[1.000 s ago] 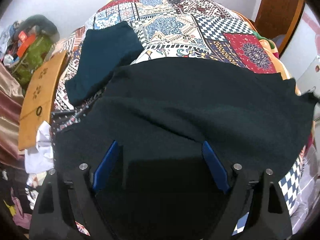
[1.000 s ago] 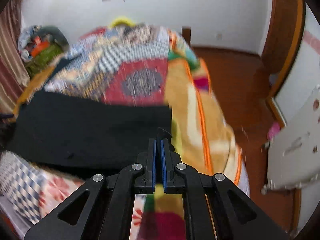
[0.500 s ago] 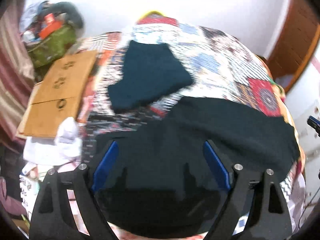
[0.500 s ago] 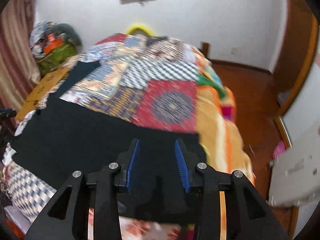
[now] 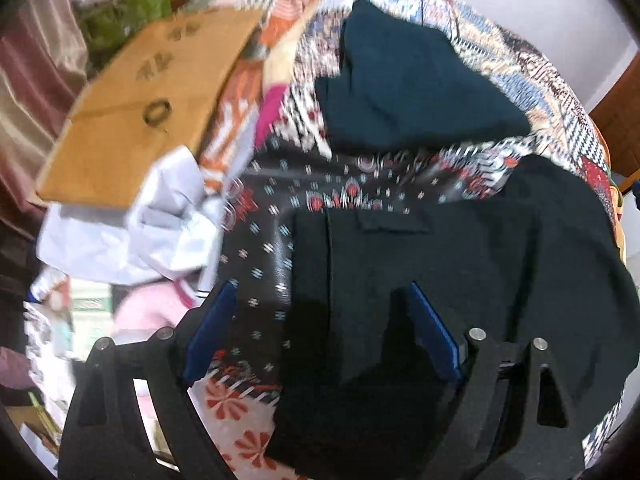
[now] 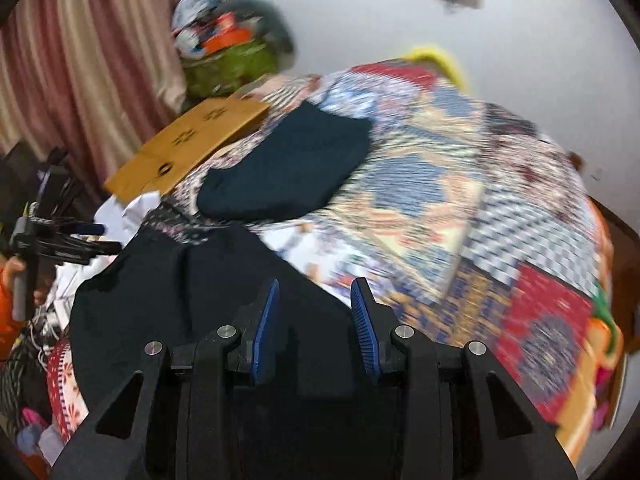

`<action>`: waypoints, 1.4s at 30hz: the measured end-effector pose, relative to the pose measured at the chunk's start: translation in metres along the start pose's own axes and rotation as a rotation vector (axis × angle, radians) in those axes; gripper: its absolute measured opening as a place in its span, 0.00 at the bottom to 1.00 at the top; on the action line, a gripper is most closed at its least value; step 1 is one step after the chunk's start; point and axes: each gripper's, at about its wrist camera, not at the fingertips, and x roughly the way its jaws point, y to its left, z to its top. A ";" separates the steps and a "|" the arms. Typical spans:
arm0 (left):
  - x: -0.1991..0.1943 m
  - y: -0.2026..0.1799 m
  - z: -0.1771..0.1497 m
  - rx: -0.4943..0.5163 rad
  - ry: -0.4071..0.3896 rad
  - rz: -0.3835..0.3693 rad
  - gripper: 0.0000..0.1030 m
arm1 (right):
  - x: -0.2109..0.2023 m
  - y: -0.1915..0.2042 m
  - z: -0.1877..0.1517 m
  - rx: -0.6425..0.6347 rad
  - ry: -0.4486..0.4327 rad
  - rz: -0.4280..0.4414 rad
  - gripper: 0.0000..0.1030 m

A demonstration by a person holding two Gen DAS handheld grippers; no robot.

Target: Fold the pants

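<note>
Both pairs of blue-padded fingers stand apart with nothing pinched. On the left gripper (image 5: 320,320) the pads (image 5: 434,330) are spread wide over the near left edge of the black pants (image 5: 480,264), one pad over the dark fabric and the other over the patterned bedspread (image 5: 264,264) beside it. The right gripper (image 6: 314,312) has its jaws partly parted, no cloth between the pads (image 6: 364,332); the figure shows they opened within the last second and have since held. It hangs above the pants (image 6: 176,292), whether touching cannot be told.

The pants lie folded flat along the near edge of the patchwork-covered bed. Farther back on the bedspread (image 6: 460,200) sits a folded dark teal garment (image 6: 288,172), apart from the pants. Just off the bed's left side rest a flattened cardboard box (image 5: 140,108) and crumpled white cloth (image 5: 160,224). Beyond stand a heap of clutter (image 6: 228,52) and a striped pink curtain (image 6: 80,60). At the right view's left edge the other gripper (image 6: 60,240) shows.
</note>
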 end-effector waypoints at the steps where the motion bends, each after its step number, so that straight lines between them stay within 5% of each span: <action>1: 0.010 0.000 0.000 -0.004 0.015 -0.018 0.85 | 0.014 0.007 0.006 -0.018 0.024 0.022 0.33; 6: 0.026 -0.006 0.002 -0.001 0.029 -0.111 0.82 | 0.065 0.035 0.025 -0.088 0.112 0.094 0.33; 11: 0.026 -0.012 0.001 0.007 0.004 -0.128 0.65 | 0.098 0.052 0.035 -0.175 0.178 0.081 0.33; 15: 0.019 -0.009 -0.007 -0.008 -0.030 -0.103 0.43 | 0.117 0.057 0.042 -0.184 0.228 0.097 0.30; 17: 0.016 -0.008 -0.010 -0.014 -0.047 -0.101 0.35 | 0.119 0.062 0.043 -0.207 0.234 0.112 0.14; 23: 0.000 -0.008 -0.022 0.044 -0.103 0.038 0.24 | 0.113 0.071 0.039 -0.267 0.166 0.044 0.07; 32: -0.006 0.020 -0.030 -0.014 -0.053 0.140 0.25 | 0.110 0.069 0.046 -0.210 0.165 -0.014 0.10; 34: -0.024 0.026 -0.036 -0.036 -0.069 0.094 0.27 | 0.090 0.069 0.049 -0.190 0.146 -0.012 0.10; 38: -0.056 0.030 -0.052 -0.082 -0.101 0.017 0.59 | 0.042 0.068 0.045 -0.176 0.075 -0.007 0.17; 42: -0.073 0.019 -0.073 -0.086 -0.104 -0.027 0.68 | -0.008 0.068 0.023 -0.158 -0.007 -0.022 0.29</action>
